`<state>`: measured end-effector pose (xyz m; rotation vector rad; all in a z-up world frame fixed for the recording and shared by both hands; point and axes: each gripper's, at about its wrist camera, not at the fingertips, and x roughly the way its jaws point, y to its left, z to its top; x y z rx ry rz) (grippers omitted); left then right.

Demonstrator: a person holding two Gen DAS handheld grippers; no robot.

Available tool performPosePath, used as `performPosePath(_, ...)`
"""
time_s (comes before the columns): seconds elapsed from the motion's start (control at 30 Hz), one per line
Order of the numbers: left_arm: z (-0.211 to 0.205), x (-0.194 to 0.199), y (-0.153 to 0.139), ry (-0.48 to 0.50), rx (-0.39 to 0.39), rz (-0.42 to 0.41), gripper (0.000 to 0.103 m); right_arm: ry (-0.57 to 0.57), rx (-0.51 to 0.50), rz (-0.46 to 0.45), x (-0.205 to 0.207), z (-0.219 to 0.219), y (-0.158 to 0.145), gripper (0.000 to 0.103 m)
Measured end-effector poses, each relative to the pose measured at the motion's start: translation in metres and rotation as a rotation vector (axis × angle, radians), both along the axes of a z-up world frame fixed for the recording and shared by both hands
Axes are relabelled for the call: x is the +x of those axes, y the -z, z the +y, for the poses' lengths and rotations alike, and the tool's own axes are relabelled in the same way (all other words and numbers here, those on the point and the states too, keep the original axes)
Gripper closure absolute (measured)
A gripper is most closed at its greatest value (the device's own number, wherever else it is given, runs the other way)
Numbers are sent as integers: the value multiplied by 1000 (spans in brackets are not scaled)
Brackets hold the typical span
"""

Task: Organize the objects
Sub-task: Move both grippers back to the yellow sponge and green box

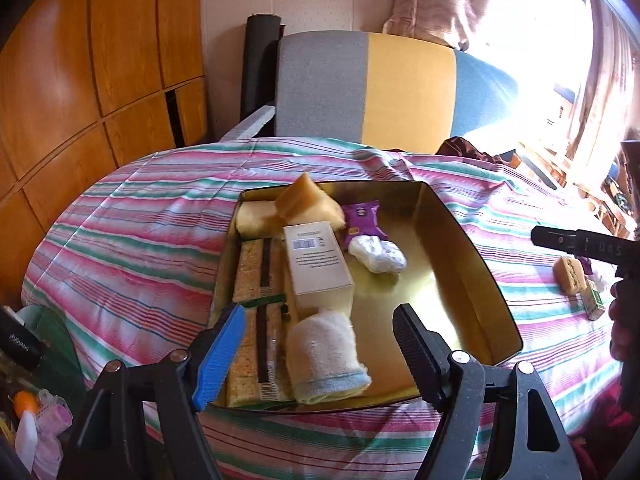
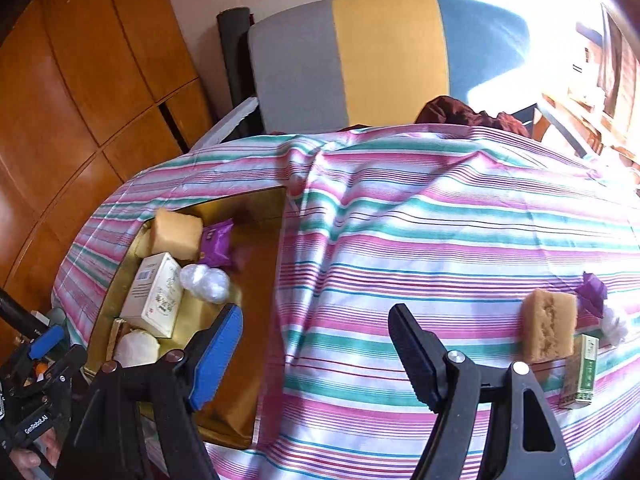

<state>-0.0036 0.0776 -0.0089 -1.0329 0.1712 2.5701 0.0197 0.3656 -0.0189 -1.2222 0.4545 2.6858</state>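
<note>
A gold tray (image 1: 472, 256) lies on the striped cloth and holds a yellow sponge (image 1: 308, 200), a purple packet (image 1: 362, 220), a white box (image 1: 318, 268), a white wad (image 1: 378, 256), a rolled towel (image 1: 324, 356) and flat cracker packs (image 1: 250, 280). My left gripper (image 1: 320, 356) is open and empty above the tray's near edge, by the towel. My right gripper (image 2: 316, 352) is open and empty over bare cloth right of the tray (image 2: 256, 208). A second sponge (image 2: 548, 326), a green box (image 2: 580, 372), a purple packet (image 2: 592, 292) and a white wad (image 2: 614, 326) lie at its right.
A striped cloth (image 2: 440, 232) covers the table. A grey, yellow and blue chair (image 1: 400, 88) stands behind it, with dark red fabric (image 2: 460, 114) on the seat. Wooden cabinets (image 1: 80, 80) line the left. Clutter (image 1: 28, 412) sits low on the left.
</note>
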Motion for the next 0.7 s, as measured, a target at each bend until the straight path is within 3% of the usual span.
performPosePath(0.2, 32, 5, -3, 90, -12, 6, 26, 219, -9, -19, 47, 91, 0, 27)
performPosePath(0.43, 81, 15, -2, 211, -41, -7, 26, 584, -56, 2, 123, 213, -3, 27)
performPosePath(0.6, 124, 26, -1, 308, -66, -21, 26, 768, -107, 8, 160, 268, 22, 27)
performPosePath(0.7, 153, 31, -1, 361, -77, -26, 26, 847, -188, 4, 177, 283, 44, 26)
